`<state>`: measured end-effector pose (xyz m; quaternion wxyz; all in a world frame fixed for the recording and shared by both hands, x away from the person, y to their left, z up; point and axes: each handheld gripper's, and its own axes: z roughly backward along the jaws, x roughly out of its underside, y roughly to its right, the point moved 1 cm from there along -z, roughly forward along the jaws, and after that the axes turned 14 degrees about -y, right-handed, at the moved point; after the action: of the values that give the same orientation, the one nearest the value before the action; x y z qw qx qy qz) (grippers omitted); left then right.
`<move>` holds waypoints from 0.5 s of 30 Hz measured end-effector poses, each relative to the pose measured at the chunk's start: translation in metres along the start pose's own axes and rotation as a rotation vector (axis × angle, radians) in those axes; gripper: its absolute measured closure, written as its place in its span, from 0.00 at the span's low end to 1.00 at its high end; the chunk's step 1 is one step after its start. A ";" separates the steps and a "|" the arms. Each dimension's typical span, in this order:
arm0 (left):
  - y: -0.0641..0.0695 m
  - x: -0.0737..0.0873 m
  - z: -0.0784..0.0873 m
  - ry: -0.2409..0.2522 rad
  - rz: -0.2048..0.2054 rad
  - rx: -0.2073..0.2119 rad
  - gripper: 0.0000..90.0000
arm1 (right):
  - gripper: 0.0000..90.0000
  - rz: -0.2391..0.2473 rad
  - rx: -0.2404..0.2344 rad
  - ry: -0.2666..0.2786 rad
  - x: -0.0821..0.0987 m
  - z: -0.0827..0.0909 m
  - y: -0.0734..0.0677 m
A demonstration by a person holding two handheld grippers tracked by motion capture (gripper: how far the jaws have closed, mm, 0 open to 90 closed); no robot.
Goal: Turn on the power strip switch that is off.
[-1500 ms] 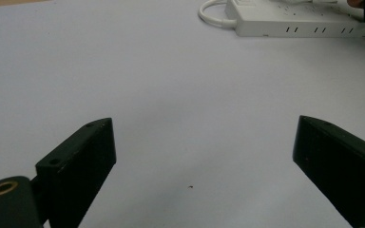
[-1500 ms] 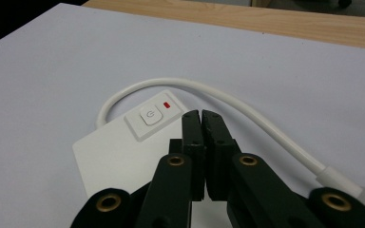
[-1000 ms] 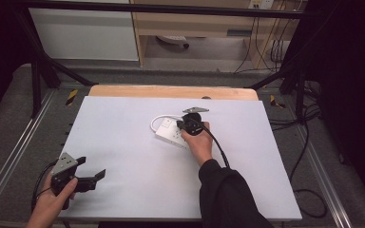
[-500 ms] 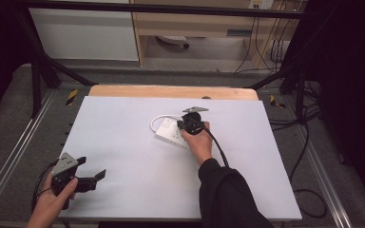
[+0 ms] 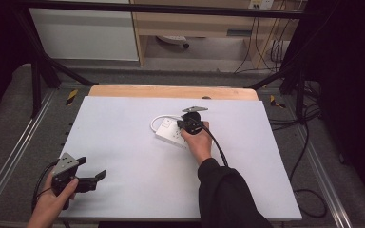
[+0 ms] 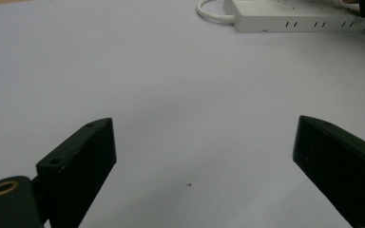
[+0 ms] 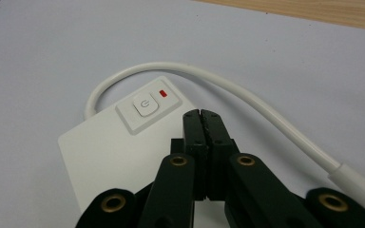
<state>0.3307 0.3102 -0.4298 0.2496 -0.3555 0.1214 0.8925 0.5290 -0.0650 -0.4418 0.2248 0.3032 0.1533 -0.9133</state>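
High view, far left: the left gripper [image 5: 95, 177] is held by the person's left hand [image 5: 52, 202] at the near-left corner of the white table [image 5: 123, 142], low over the surface, jaws pointing right.
Left gripper state: in the left gripper view its two black jaws stand wide apart with nothing between them, bare white tabletop beneath.
Left gripper view, top right: the white power strip [image 6: 304, 19] lies well ahead of the jaws, its side slots facing the camera.
Table centre: the power strip [image 5: 171, 133] lies flat on the table, its white cable [image 5: 159, 119] curving out from the far end.
Power button: in the right gripper view a square white button [image 7: 146, 105] sits on the strip's top, with a small red indicator [image 7: 162, 94] just beside it.
Right gripper: the right gripper [image 7: 202, 116] is over the strip's top, tips just beside the button; whether they touch the strip cannot be told.
Right gripper state: jaws pressed together, holding nothing.
Right hand: the right hand [image 5: 197, 142], in a dark sleeve [image 5: 223, 194], holds that gripper from the near side.
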 end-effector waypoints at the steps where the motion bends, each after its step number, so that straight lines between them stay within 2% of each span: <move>1: 0.000 0.000 0.000 0.000 0.000 0.000 0.08 | 1.00 0.000 0.000 0.001 0.000 0.000 0.000; 15: 0.000 0.000 0.000 -0.005 -0.001 -0.006 0.08 | 1.00 -0.006 -0.009 0.001 0.000 0.000 0.001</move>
<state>0.3310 0.3104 -0.4301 0.2495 -0.3540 0.1180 0.8936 0.5297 -0.0659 -0.4424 0.2233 0.3023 0.1583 -0.9131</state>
